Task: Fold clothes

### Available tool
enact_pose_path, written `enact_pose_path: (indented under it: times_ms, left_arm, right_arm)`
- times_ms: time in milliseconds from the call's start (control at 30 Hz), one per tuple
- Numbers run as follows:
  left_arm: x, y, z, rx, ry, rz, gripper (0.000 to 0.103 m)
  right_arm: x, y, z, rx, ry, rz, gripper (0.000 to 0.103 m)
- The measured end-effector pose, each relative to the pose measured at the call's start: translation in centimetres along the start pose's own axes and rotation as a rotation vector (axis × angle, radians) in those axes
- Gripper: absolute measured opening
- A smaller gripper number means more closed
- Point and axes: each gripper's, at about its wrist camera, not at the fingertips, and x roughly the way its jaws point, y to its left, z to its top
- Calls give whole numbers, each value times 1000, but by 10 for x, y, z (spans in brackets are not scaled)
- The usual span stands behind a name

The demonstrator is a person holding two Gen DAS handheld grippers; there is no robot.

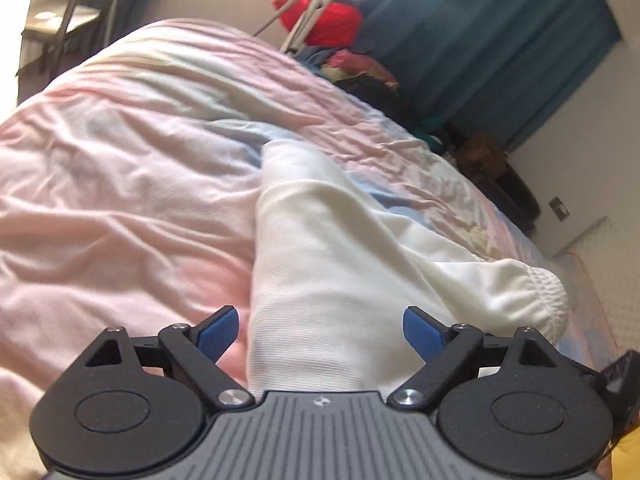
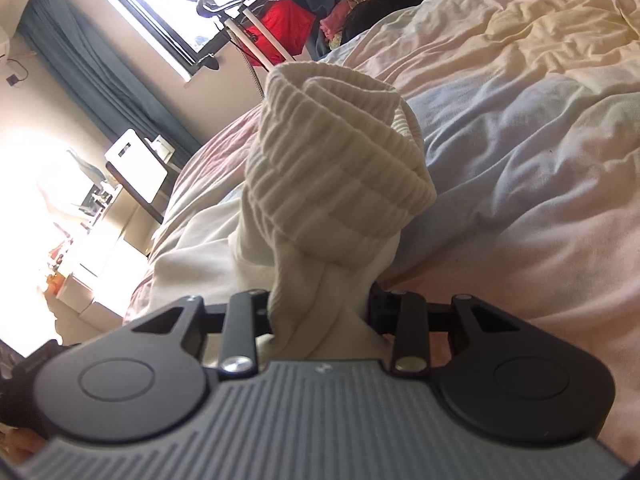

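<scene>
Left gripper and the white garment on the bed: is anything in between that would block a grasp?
Nothing visible does. The left gripper is open, and the white garment already lies between its blue-padded fingers, untouched by them. Only the pink bedspread lies around it. The right gripper is shut on the garment's ribbed end.

Two tools: the left tool (image 1: 321, 332) and the right tool (image 2: 320, 312). One white garment (image 1: 340, 248) with one ribbed cuff (image 2: 340, 160). One bed (image 1: 120, 160). One heap of mixed clothes (image 1: 360, 68) beyond it, one red cloth (image 1: 324, 16) and one white chair (image 2: 138, 166). Teal curtains (image 1: 500, 40) hang at two places; their exact number is unclear.
</scene>
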Motion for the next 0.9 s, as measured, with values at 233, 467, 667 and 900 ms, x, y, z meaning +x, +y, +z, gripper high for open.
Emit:
enact_pose_path:
  times_ms: [233, 467, 667, 900]
  left_arm:
    - [36, 1, -11, 7, 153, -18, 90]
    - [39, -1, -13, 55, 151, 7, 84]
    - [30, -3, -19, 86, 120, 7, 72]
    - [0, -21, -26, 152, 56, -24, 53]
  right_arm:
    - [5, -5, -4, 16, 14, -16, 40]
    - [19, -21, -10, 83, 79, -11, 57]
    - [29, -12, -14, -3, 120, -37, 63]
    - [-5, 12, -8, -70, 7, -15, 38]
